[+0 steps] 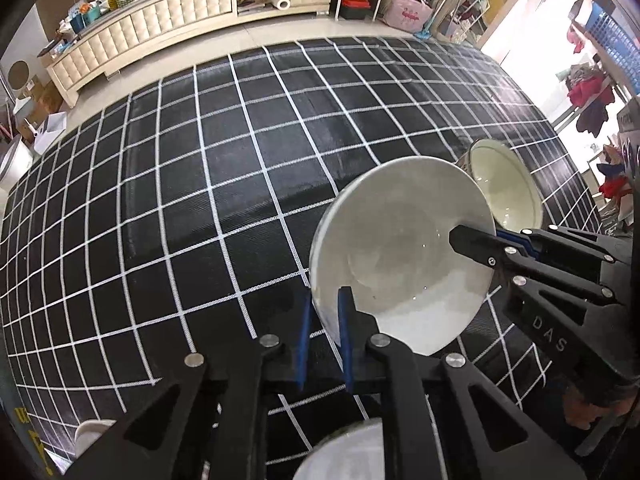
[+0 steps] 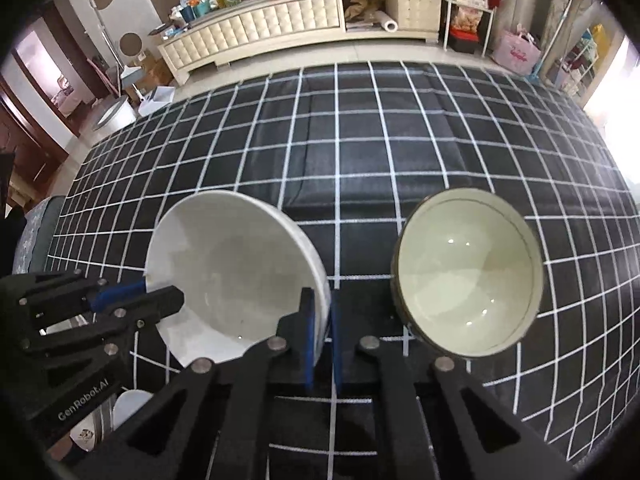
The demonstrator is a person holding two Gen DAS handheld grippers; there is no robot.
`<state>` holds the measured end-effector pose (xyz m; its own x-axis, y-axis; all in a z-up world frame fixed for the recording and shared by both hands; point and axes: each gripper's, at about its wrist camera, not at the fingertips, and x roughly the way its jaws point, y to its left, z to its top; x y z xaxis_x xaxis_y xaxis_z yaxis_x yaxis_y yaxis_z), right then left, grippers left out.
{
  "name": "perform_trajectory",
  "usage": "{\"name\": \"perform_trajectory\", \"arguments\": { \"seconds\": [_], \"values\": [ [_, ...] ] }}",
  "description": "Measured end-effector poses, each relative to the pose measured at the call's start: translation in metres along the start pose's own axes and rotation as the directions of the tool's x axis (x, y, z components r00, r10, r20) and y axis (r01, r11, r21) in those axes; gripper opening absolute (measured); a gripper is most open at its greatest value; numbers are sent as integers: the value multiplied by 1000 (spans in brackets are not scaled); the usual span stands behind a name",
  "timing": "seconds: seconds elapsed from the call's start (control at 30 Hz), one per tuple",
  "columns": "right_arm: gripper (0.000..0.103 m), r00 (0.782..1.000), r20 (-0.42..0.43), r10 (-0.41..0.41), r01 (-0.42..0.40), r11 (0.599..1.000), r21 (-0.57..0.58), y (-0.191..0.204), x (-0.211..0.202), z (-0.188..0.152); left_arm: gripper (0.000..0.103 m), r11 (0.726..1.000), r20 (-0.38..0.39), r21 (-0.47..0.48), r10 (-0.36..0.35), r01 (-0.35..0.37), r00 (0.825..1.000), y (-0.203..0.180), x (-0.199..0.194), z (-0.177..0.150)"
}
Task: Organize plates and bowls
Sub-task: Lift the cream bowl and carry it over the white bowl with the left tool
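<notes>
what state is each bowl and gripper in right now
white bowl: upright, gripped on opposite sides of its rim by both grippers; cannot tell if it is lifted
green bowl: upright, empty, on the checked cloth, apart from the white bowl, untouched
left gripper: shut on the white bowl's rim, one finger inside, one outside
right gripper: shut on the white bowl's rim, one finger inside, one outside

Raised letters "DAS" read on the black arm of the right gripper point(image 1: 476, 240), seen at the right of the left wrist view. White print "GenRobot.AI" stands on the black body of the left gripper point(image 2: 160, 300), at the near left of the right wrist view. No other text legible.
</notes>
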<state>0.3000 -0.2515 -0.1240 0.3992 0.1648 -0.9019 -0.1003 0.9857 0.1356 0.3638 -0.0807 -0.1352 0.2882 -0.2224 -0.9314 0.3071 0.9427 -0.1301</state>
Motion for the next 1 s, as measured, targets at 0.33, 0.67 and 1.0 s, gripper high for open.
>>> {"name": "perform_trajectory", "arguments": {
  "seconds": [0.33, 0.67, 1.0],
  "values": [
    [10, 999, 48, 10, -9, 1000, -17, 28, -33, -5, 11, 1000, 81, -18, 22, -20, 996, 6, -60, -26],
    [10, 997, 74, 13, -10, 999, -42, 52, -62, -27, 11, 999, 112, -36, 31, -28, 993, 5, -90, -59],
    [10, 999, 26, 22, -21, 999, -40, 65, -68, -54, 11, 998, 95, -65, 20, -13, 995, 7, -94, -100]
  ]
}}
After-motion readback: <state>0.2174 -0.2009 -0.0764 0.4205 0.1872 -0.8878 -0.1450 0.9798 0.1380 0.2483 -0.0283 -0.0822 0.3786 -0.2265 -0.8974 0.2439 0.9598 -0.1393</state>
